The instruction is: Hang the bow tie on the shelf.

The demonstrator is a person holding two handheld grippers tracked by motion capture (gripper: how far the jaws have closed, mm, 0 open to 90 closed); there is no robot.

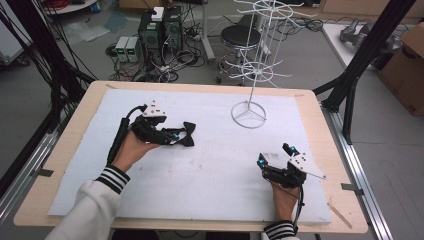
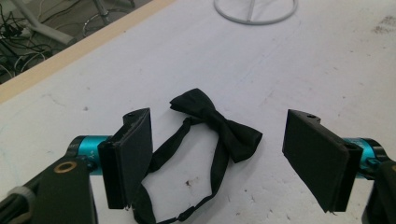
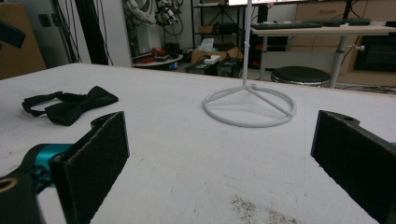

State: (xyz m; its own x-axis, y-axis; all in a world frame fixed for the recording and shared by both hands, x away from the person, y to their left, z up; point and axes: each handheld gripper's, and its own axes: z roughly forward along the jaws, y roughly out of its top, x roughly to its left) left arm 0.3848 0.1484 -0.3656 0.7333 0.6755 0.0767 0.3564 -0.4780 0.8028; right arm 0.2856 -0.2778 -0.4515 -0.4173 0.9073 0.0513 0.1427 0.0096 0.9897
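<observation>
The high view looks forward and down from above the near edge of the desk point(image 1: 310, 107), taking in all four edges. The left gripper view sits close above the white surface, tilted down toward the far edge. The right gripper view skims low and level; both share the wire stand's ring base point(image 2: 254, 16) point(image 3: 249, 108).

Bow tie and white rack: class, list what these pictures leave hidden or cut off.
- Bow tie: in the left gripper view, the strap's near loop hides behind the left jaw and runs off the bottom edge.
- White rack: in the right gripper view, the pole is cut off by the top edge.
</observation>
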